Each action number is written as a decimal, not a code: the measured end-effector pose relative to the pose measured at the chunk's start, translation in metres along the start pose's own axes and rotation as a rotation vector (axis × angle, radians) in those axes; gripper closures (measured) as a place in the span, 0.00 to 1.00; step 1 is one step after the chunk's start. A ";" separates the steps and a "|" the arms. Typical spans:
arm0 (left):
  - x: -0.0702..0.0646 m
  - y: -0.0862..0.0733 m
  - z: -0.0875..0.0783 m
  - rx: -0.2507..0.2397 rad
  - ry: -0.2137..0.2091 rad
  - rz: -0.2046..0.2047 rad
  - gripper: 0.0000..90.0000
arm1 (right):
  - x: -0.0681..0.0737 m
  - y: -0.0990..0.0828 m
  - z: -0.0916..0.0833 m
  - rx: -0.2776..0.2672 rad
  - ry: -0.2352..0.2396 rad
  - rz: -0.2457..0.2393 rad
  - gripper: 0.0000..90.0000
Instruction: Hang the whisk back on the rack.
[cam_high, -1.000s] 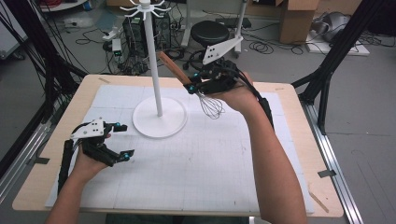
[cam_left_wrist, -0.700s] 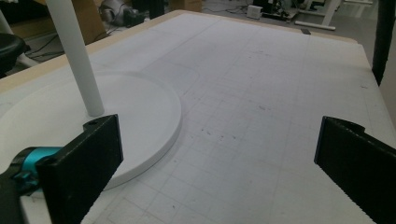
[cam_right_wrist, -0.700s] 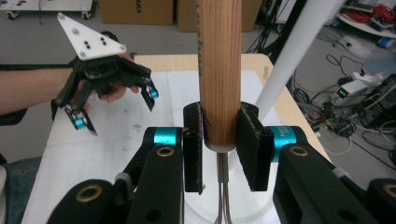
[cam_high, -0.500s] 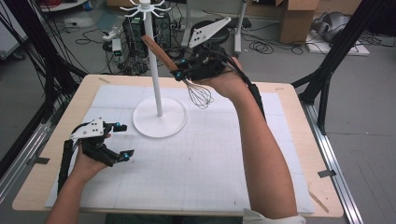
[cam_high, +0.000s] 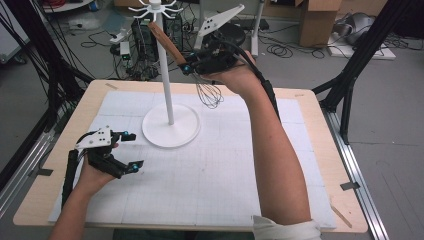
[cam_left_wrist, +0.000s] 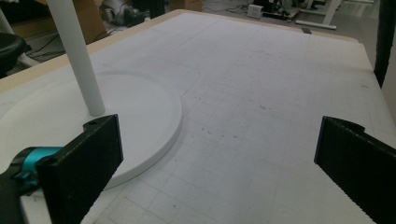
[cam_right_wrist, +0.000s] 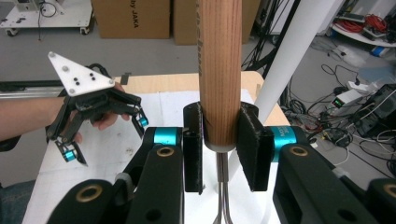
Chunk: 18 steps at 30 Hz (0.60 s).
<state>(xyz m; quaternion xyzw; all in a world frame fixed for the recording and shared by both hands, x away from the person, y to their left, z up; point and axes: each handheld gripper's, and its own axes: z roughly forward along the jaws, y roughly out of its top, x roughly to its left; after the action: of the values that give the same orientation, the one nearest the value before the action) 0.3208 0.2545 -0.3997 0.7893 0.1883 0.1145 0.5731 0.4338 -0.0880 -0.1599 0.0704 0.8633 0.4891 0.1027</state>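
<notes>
A whisk with a wooden handle (cam_high: 164, 41) and a wire head (cam_high: 209, 94) hangs in the air beside the white stand's pole (cam_high: 165, 80). My right gripper (cam_high: 192, 67) is shut on the whisk near the base of its handle (cam_right_wrist: 219, 74), high above the table's back part. The handle slants up toward the stand's hooked top (cam_high: 156, 7). My left gripper (cam_high: 129, 150) rests open near the table's left front, with nothing between its jaws. In the left gripper view the stand's round base (cam_left_wrist: 140, 112) and pole (cam_left_wrist: 77, 56) lie just ahead of it.
A white gridded mat (cam_high: 225, 170) covers the wooden table (cam_high: 320, 130). The stand's base (cam_high: 172, 131) sits at the mat's back left. Black frame legs (cam_high: 360, 60) stand at the right, with cables and boxes on the floor behind.
My right gripper has lifted the whisk up and back, bringing its handle closer to the stand's top. The left gripper has stayed in place.
</notes>
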 end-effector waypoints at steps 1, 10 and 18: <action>0.000 0.000 0.000 0.000 0.000 0.000 0.02 | -0.001 0.001 0.000 0.002 -0.002 -0.001 0.81; 0.001 0.000 0.000 0.004 0.002 0.003 0.02 | -0.008 0.006 0.008 -0.002 -0.001 0.019 0.81; 0.001 -0.001 0.000 0.003 0.001 -0.001 0.02 | -0.014 0.003 0.011 -0.009 -0.008 0.050 0.82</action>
<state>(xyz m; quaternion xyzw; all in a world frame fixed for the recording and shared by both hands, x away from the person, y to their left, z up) 0.3214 0.2549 -0.4003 0.7900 0.1889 0.1142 0.5720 0.4503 -0.0806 -0.1613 0.0932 0.8586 0.4953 0.0942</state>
